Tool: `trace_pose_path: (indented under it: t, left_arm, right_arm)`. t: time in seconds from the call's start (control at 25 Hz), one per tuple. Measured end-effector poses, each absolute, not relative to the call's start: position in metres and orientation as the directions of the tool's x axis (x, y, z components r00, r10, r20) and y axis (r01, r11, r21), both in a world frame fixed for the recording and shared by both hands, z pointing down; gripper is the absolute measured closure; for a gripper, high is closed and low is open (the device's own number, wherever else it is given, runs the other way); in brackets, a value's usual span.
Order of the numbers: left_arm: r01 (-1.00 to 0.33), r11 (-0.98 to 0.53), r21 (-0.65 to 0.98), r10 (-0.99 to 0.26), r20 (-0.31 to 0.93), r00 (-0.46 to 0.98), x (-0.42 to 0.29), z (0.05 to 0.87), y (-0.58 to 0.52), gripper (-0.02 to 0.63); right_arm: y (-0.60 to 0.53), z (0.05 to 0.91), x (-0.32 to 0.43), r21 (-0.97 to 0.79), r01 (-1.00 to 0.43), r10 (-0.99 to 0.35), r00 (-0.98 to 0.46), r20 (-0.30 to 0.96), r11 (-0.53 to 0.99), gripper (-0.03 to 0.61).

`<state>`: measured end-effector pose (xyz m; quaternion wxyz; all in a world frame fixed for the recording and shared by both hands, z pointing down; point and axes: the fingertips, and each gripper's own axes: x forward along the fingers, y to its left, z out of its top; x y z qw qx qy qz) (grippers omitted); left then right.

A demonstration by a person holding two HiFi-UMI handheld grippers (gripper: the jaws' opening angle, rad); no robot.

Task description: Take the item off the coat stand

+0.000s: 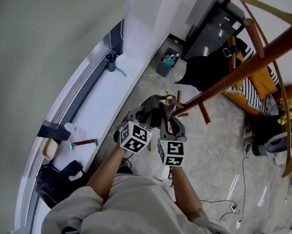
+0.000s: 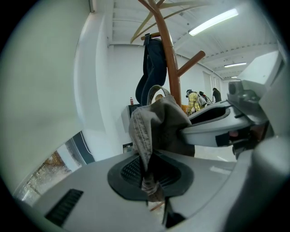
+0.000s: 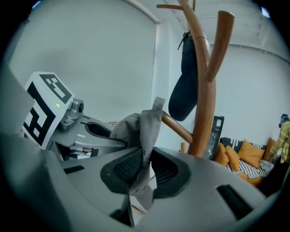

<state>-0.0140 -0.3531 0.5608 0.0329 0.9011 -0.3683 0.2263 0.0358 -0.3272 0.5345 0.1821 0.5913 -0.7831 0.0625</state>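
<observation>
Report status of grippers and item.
Left gripper, right gripper: both shut on grey cloth. Cloth by lower peg of coat stand. Dark blue item hangs higher.

Orange cushions (image 3: 234, 157); black cabinet (image 1: 213, 26)

Bright, even indoor light fills all three views. A long white ceiling strip light (image 2: 213, 21) glares in the left gripper view. The pale glossy floor (image 1: 224, 158) carries faint reflected streaks. Edges bow strongly, corners go dark, and the nearest foreground is soft.

My left gripper (image 1: 149, 114) and right gripper (image 1: 170, 120) are covering most of the grey cloth (image 1: 155, 104) from above. The coat stand (image 2: 168, 68) is running past the top edge
</observation>
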Motion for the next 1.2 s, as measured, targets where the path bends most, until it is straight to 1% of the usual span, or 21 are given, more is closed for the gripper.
trace_pose_path:
  t: [0.24, 0.52, 0.68, 0.96, 1.2]
  left_arm:
    - [-0.747, -0.66, -0.079, -0.7, 0.425, 0.574, -0.055, 0.561, -0.349, 0.58]
    - [-0.836, -0.543, -0.079, -0.777, 0.425, 0.465, -0.105, 0.56, -0.328, 0.58]
    - [-0.879, -0.475, -0.047, -0.81, 0.415, 0.415, -0.122, 0.559, -0.307, 0.58]
    - [-0.932, -0.363, 0.01, -0.857, 0.39, 0.338, -0.13, 0.549, -0.259, 0.581]
    - [-0.952, -0.305, -0.005, -0.879, 0.387, 0.279, -0.12, 0.534, -0.217, 0.58]
  right_arm:
    - [-0.328, 0.536, 0.001, 0.11, -0.919, -0.877, -0.319, 0.361, 0.379, 0.525]
    - [-0.318, 0.536, -0.045, 0.092, -0.853, -0.82, -0.457, 0.344, 0.514, 0.525]
    - [-0.304, 0.536, -0.059, 0.081, -0.818, -0.786, -0.514, 0.343, 0.57, 0.526]
    - [-0.269, 0.53, -0.064, 0.07, -0.762, -0.737, -0.594, 0.322, 0.644, 0.526]
    - [-0.233, 0.52, -0.056, 0.058, -0.725, -0.706, -0.643, 0.297, 0.686, 0.526]
